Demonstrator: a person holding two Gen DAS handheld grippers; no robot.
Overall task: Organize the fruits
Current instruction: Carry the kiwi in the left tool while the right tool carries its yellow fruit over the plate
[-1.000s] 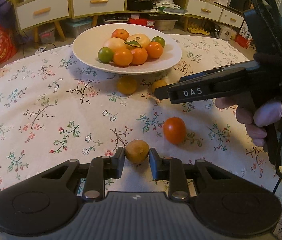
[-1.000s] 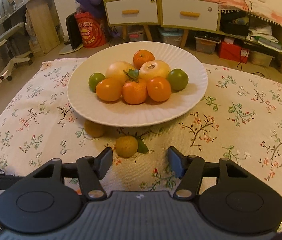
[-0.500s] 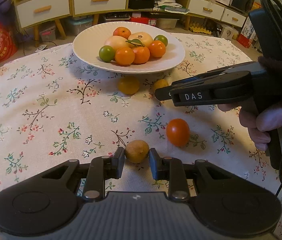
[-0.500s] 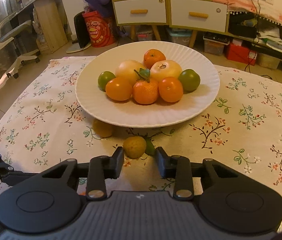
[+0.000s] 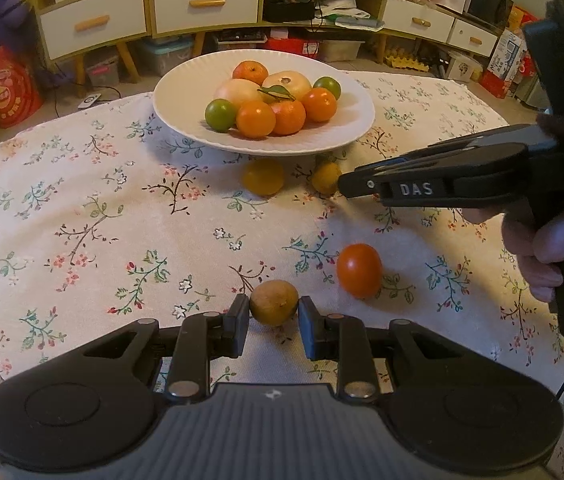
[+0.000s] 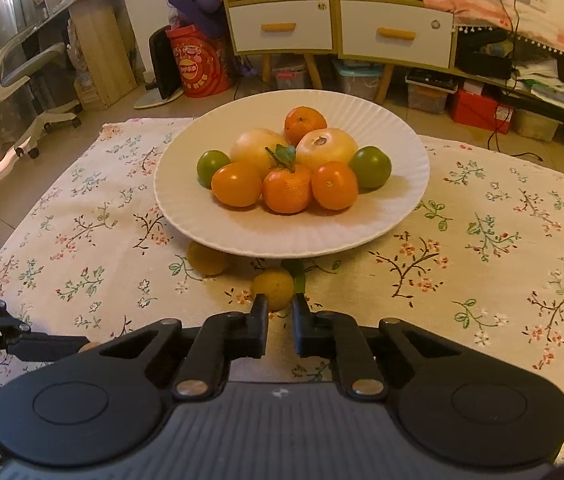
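Note:
A white plate holds several orange, green and pale yellow fruits. My left gripper is shut on a small brownish fruit that rests on the floral cloth. Just right of it lies a red-orange fruit. My right gripper has its jaws closing on a small yellow fruit with a green leaf, right in front of the plate; the fingertips pinch its near sides. In the left wrist view the same gripper reaches that yellow fruit from the right.
Another yellow-orange fruit lies loose beside the plate's front edge, also in the right wrist view. A hand holds the right gripper's handle. Drawers, boxes and a red bag stand beyond the table.
The right gripper's jaws have come together from wide apart onto the yellow fruit. The left gripper has kept its hold on the brownish fruit without moving.

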